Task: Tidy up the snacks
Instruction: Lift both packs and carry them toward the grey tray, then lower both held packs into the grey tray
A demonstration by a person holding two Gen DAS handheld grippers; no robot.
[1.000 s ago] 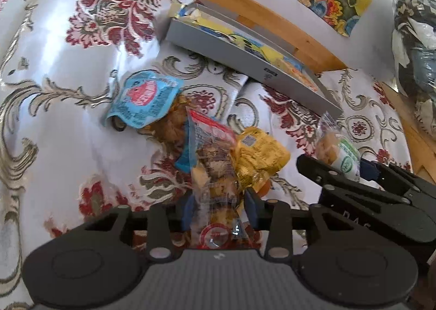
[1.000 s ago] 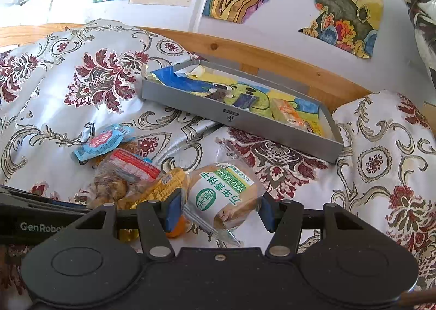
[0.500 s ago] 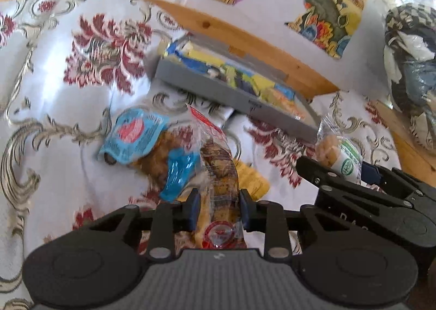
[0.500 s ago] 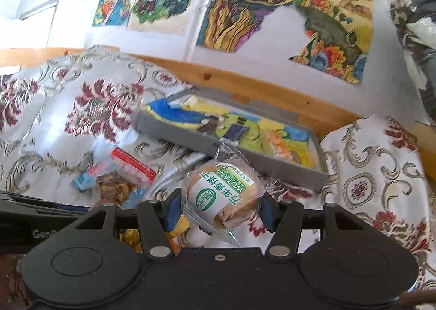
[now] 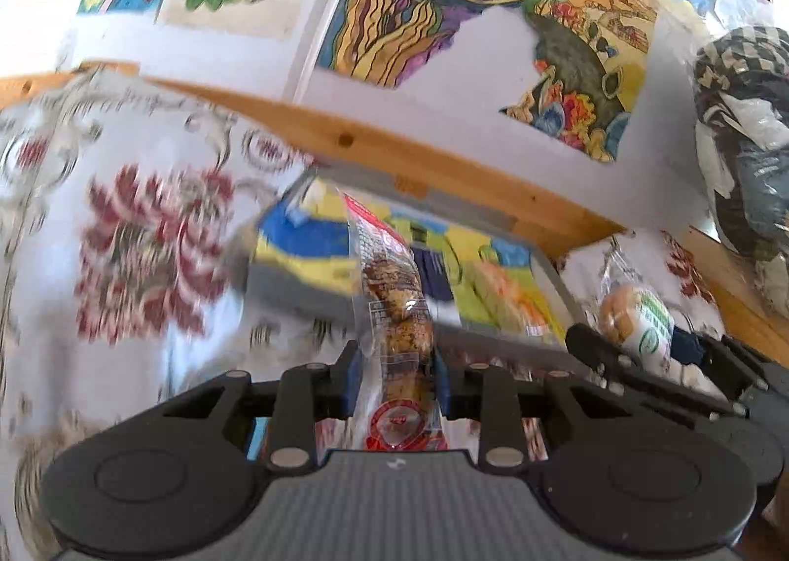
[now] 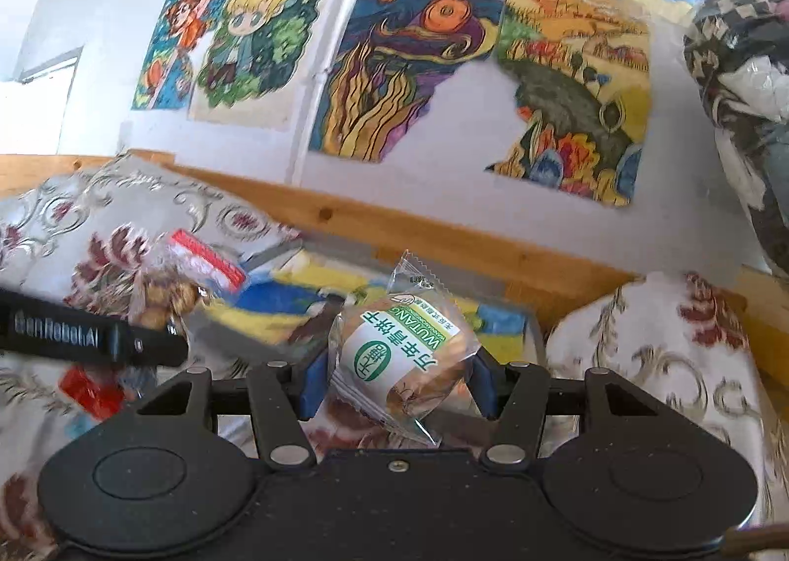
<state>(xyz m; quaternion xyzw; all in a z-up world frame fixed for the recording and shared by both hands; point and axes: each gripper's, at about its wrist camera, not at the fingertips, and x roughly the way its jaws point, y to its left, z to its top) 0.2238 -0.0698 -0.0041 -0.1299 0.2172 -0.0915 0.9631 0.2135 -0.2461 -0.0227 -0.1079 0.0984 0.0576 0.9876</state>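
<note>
My left gripper (image 5: 394,378) is shut on a clear snack packet (image 5: 389,295) with brown pieces and a red seal, held upright above the cloth. My right gripper (image 6: 397,381) is shut on a green-and-white labelled pastry packet (image 6: 402,354). Each gripper shows in the other's view: the right gripper (image 5: 636,349) with its pastry packet (image 5: 636,319) at the lower right, the left gripper (image 6: 167,309) with its snack packet (image 6: 172,285) at the left. A grey tray (image 5: 296,290) with a colourful lining lies just ahead of both, blurred.
A white cloth with red flowers (image 5: 138,255) covers the surface. A wooden rail (image 5: 394,152) runs behind the tray, below a wall of paintings (image 6: 394,68). A checked bundle (image 5: 744,132) hangs at the right. A red packet (image 6: 91,386) lies low left.
Both grippers have lifted their packets off the cloth and risen, tilting up toward the tray and wall. The other snacks on the cloth have dropped out of the left view.
</note>
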